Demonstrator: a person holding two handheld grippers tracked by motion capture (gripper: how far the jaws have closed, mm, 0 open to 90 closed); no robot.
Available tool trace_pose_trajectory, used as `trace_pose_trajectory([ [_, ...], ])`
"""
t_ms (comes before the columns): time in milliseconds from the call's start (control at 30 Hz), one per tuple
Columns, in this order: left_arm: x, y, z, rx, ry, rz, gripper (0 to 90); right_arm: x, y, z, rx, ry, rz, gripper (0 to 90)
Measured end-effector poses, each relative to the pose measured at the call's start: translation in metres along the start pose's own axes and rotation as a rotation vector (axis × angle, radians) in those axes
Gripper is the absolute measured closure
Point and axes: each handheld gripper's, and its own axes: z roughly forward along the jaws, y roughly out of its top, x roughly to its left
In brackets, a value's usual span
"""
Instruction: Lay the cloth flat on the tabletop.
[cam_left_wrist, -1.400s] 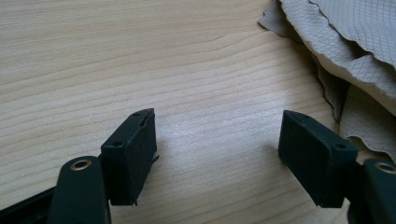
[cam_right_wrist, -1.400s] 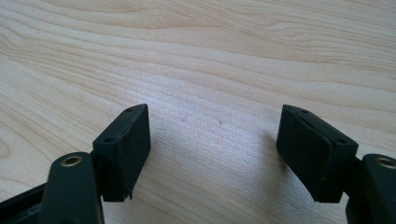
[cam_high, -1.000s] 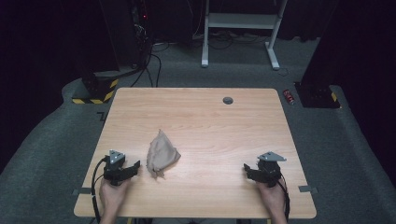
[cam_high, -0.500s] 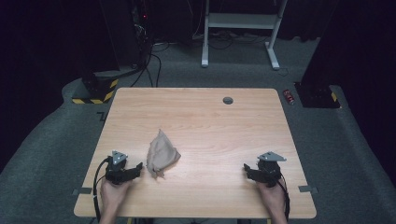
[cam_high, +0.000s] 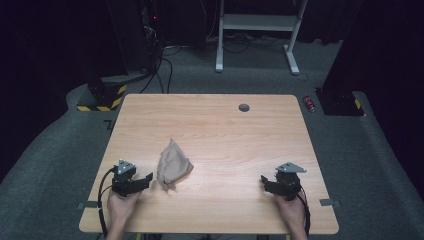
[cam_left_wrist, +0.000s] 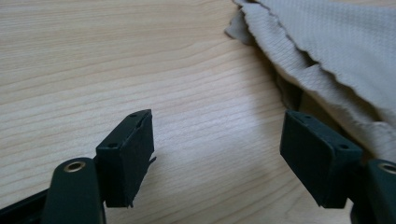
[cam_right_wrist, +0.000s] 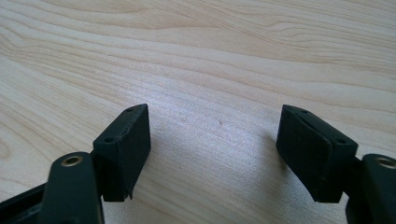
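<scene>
From my left gripper view, the cloth (cam_left_wrist: 336, 51) runs off the frame's upper right; its folds hide the underside.

left gripper (cam_high: 146, 179) agape, right gripper (cam_high: 264, 180) agape

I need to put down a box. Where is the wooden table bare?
Bare patches: the whole far half around the small dark round grommet, and the middle between the crumpled beige cloth and the right gripper. Crowded: the near left, where the left gripper nears the cloth.
</scene>
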Motion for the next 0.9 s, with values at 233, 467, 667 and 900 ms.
trace_pose_trajectory([
  [233,-0.006,0.005,-0.006,-0.019,-0.039,0.017,29.8,0.000,0.000,0.000,0.000,0.000,0.000,25.9],
  [467,-0.018,0.012,-0.007,-0.017,-0.099,0.018,32.5,0.000,0.000,0.000,0.000,0.000,0.000,26.0],
  [667,-0.027,0.017,-0.011,-0.028,-0.116,0.031,31.2,0.000,0.000,0.000,0.000,0.000,0.000,25.9],
  [900,-0.038,0.030,-0.014,-0.056,-0.153,0.052,29.4,0.000,0.000,0.000,0.000,0.000,0.000,25.9],
])
